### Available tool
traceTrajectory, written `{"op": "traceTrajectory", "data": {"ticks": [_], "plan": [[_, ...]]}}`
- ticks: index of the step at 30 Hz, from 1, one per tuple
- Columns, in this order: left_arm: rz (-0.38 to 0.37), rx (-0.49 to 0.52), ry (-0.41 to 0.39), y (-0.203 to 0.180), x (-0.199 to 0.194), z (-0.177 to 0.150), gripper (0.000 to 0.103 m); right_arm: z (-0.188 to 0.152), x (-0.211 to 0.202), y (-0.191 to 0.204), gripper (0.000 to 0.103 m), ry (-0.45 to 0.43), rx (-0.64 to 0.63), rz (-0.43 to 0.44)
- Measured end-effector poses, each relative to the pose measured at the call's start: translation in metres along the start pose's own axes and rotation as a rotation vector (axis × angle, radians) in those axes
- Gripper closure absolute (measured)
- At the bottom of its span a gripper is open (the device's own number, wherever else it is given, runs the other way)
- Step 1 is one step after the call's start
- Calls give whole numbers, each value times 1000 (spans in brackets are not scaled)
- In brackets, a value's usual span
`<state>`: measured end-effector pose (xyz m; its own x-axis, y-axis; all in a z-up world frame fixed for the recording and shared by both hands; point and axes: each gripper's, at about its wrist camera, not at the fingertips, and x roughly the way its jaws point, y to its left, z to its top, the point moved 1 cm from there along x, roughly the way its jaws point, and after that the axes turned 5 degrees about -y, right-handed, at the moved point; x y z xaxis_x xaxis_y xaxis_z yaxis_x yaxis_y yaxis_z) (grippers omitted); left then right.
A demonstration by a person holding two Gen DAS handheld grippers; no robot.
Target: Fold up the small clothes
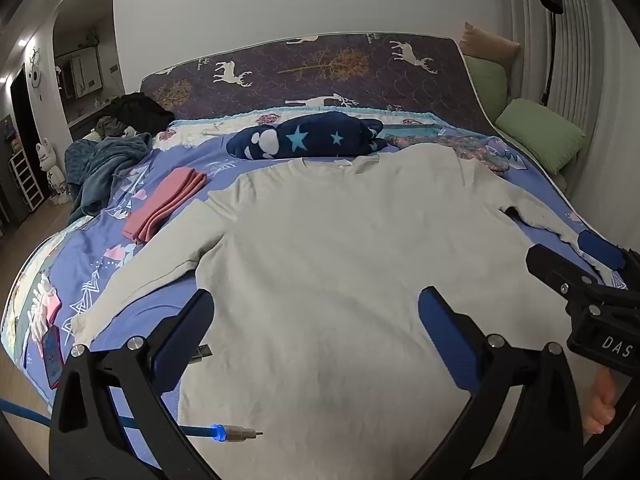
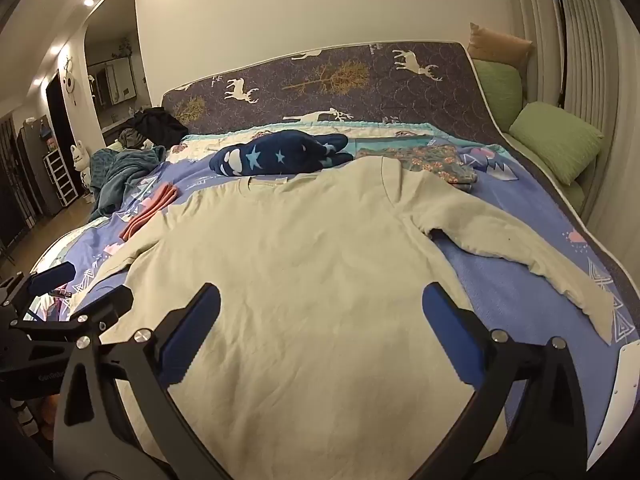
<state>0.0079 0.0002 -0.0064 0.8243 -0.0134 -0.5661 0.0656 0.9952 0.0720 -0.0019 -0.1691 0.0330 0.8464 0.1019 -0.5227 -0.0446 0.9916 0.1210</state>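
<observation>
A pale long-sleeved top (image 1: 340,248) lay spread flat, front upward, on a bed covered by a blue patterned sheet (image 1: 132,312), its neckline toward the far end and its hem toward the near edge. Both sleeves were extended outward: the left sleeve (image 1: 160,264) ran diagonally toward the near left, and the right sleeve (image 2: 520,256) ran toward the near right.

The left gripper (image 1: 316,320) hovered above the lower body of the top with its jaws spread wide and nothing between the blue pads. The right gripper (image 2: 320,316) likewise stood fully parted above the near half of the garment, holding nothing. In the left wrist view the right gripper appeared at the right margin, just beside the right sleeve; whether it touched the cloth could not be told.

A folded pink garment (image 1: 166,204) lay on the sheet just left of the top's left shoulder. A dark blue star-printed plush item (image 1: 304,140) rested beyond the collar, and a floral cloth (image 2: 432,160) lay beyond the right shoulder. A teal blanket (image 1: 104,168) was bunched at the far left. Green pillows (image 1: 540,140) were stacked at the far right. A phone (image 1: 52,356) lay at the near left edge, and a blue cable (image 1: 216,433) crossed the near hem.
</observation>
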Motion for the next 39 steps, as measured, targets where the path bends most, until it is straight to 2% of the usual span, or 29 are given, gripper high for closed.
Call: {"op": "traceTrajectory", "data": {"ticks": [4, 5, 8, 22, 39], "plan": [[4, -3, -4, 1, 0, 0, 1, -2, 6, -7, 2, 5, 10, 19], [3, -3, -3, 1, 0, 0, 1, 4, 2, -1, 2, -14, -26, -14], [6, 0, -4, 0, 0, 0, 1, 1, -6, 7, 2, -47, -56, -19], [-2, 5, 22, 1, 9, -3, 1, 3, -10, 10, 2, -60, -86, -54], [-9, 9, 41, 0, 13, -4, 1, 5, -7, 7, 2, -54, -77, -53]]}}
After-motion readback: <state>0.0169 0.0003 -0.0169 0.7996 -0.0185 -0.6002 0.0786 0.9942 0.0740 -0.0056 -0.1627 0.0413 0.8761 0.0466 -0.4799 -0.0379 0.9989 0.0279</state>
